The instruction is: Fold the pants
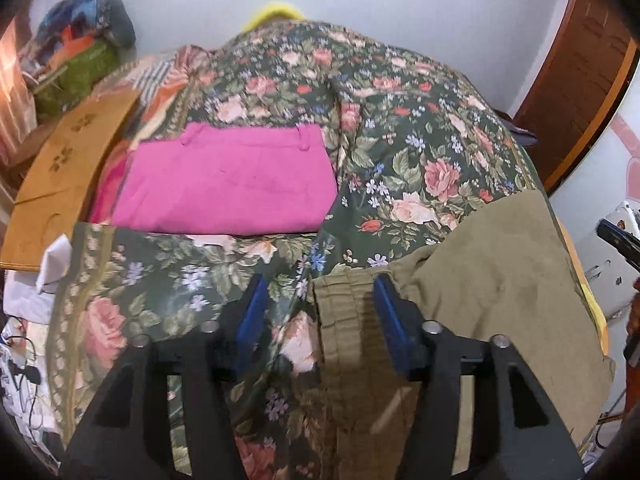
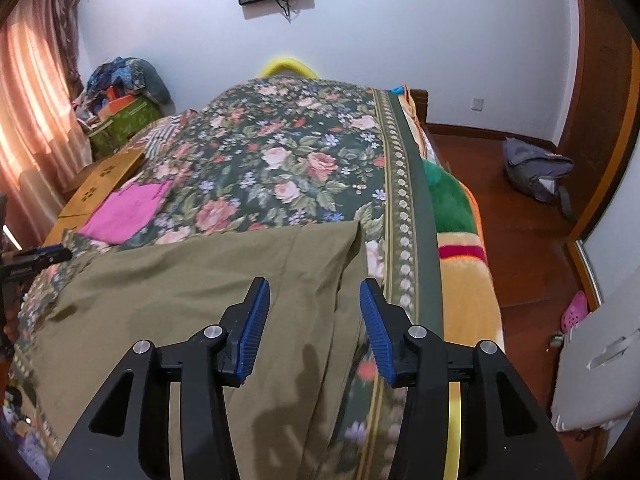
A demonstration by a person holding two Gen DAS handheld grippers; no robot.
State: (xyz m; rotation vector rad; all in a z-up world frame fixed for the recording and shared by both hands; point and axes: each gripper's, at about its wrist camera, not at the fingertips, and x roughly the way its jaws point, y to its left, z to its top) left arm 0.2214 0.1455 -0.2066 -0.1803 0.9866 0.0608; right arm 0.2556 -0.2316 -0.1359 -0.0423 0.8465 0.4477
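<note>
olive pants (image 2: pixel 192 280) lie spread across the near end of the bed, on the floral bedspread (image 2: pixel 280 160). ribbed waistband (image 1: pixel 344 308) sits at the left end, seen in the left wrist view; the leg end reaches to the right, close to the bedspread's patterned border. fabric looks mostly flat, with one long crease running near-to-far on the right part.

left gripper (image 1: pixel 320 304): tongs wide, nothing held. the waistband edge lies between the fingers, but whether a pad touches cloth i cannot tell. right gripper (image 2: pixel 314 308): tongs wide, nothing held, hovering over the leg end, right finger about over the cloth's right edge.

already folded pink pants (image 1: pixel 228 184) rest farther up the bed on the left, beside a brown cardboard piece (image 1: pixel 68 160).

risks, as judged from here:
- left fingers straddle both waistband and bare bedspread; closing now could pinch the bedspread along with the pants, and lifting would drag the cover.
- waistband is thick and gathered; a shallow bite may catch only the top layer, so the layers separate on lifting.
- right gripper near the bed's edge: a loose grab could let the leg slide off the right side.
- uneven pull between the two ends would skew the fold and deepen the crease.
</note>
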